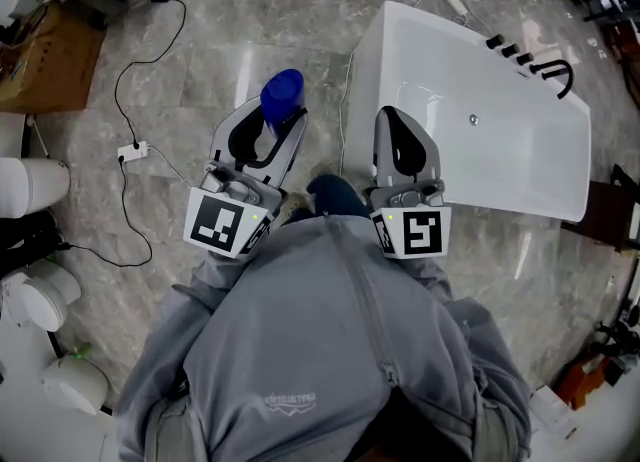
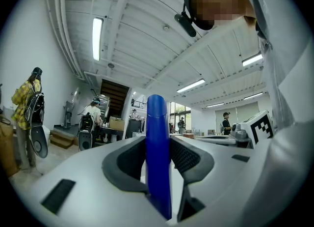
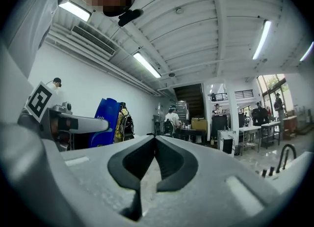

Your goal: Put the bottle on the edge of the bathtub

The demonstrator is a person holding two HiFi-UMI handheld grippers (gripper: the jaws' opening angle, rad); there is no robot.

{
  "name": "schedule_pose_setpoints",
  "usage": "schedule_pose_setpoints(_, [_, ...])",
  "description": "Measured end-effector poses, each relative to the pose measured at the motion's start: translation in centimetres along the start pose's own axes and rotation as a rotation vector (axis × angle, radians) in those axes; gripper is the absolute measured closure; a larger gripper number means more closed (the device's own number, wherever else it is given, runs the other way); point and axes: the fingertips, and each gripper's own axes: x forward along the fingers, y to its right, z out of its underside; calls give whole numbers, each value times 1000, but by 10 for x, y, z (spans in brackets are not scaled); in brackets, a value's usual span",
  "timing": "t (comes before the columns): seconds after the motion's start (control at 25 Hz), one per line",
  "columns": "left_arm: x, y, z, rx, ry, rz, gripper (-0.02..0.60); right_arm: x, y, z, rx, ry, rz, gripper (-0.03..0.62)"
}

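Nearest is the person's grey sweatshirt (image 1: 330, 350), filling the head view from 6 o'clock up to the centre. Both forearms reach forward from it, side by side. Each ends in a marker cube, the left cube (image 1: 225, 222) at about 9 o'clock of centre and the right cube (image 1: 412, 233) at about 3 o'clock.

The left gripper (image 1: 275, 130) runs out from its cube toward 1 o'clock. Its fingers (image 2: 191, 159) stand partly apart and press on both sides of the blue bottle (image 1: 282, 96). The bottle stands upright between them, with its rounded top above the finger tips. It hangs over the floor (image 1: 250, 20), at 9 o'clock of the bathtub's near corner, close to it but not touching.

The right gripper (image 1: 395, 122) points toward 12 o'clock. Its fingers (image 3: 171, 164) are closed tip to tip with nothing between them. Its tip lies over the bathtub's near end.

Beyond the grippers, the white bathtub (image 1: 480, 150) stretches from centre toward 2 o'clock, with dark taps (image 1: 545, 68) at its far end. A black cable (image 1: 125, 100) loops over the floor at 10 o'clock, and a cardboard box (image 1: 45, 60) lies farther out.
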Motion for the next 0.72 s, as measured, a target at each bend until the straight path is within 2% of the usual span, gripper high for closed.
schedule_pose_setpoints(0.36, [33,-20,12,-4,-15,11,432,37,14,4,0,25,-15,591])
schedule_pose_setpoints(0.72, [102,-80,16,-1,-10,21,432,129,50,14,1,26,-38,591])
